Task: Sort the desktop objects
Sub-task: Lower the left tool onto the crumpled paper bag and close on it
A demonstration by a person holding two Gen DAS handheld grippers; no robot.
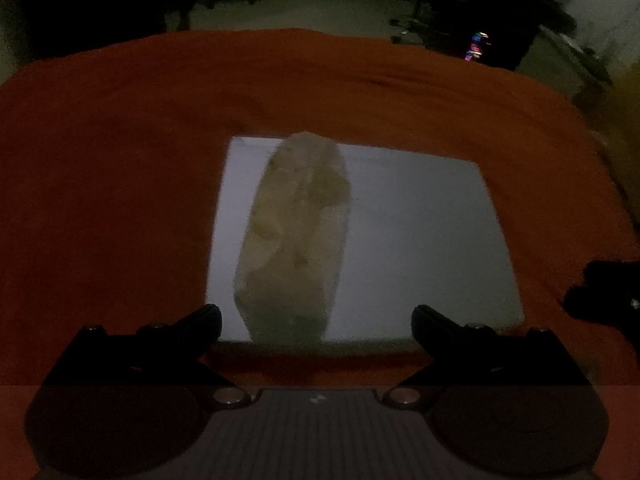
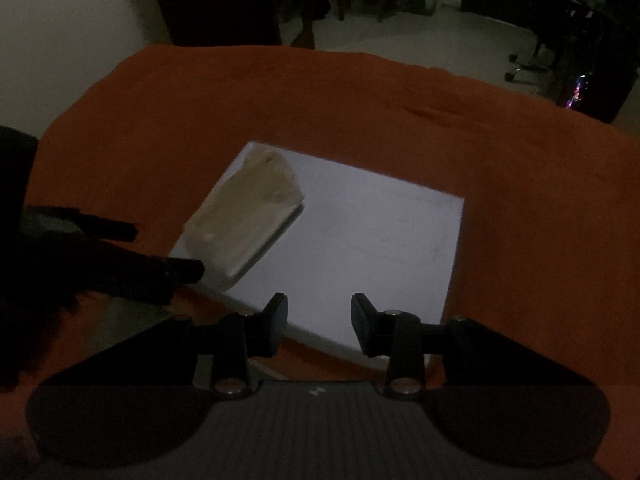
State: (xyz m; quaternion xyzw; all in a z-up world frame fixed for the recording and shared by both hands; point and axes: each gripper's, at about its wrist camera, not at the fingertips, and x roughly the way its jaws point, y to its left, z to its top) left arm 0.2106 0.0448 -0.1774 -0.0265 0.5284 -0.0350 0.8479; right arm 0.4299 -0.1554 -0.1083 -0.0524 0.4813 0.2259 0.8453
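Nearest the lens in the right wrist view, the right gripper [image 2: 319, 322] stands partly apart with nothing between its pads, poised over the six o'clock edge of a white board [image 2: 360, 240] that lies flat on an orange cloth [image 2: 360, 100]. Out at ten o'clock on that board rests a pale wrapped packet [image 2: 244, 216], crinkled film over what looks like a flat, pad-like block. From the left wrist view, the left gripper [image 1: 316, 320] is spread wide and empty, the packet [image 1: 294, 232] running lengthwise toward twelve o'clock between the lines of its fingers. The packet is probably light, soft-skinned and somewhat slippery; loose film may slide or bunch. Pinching across its narrow width at mid-length, pressing into the firmer core, seems safest.
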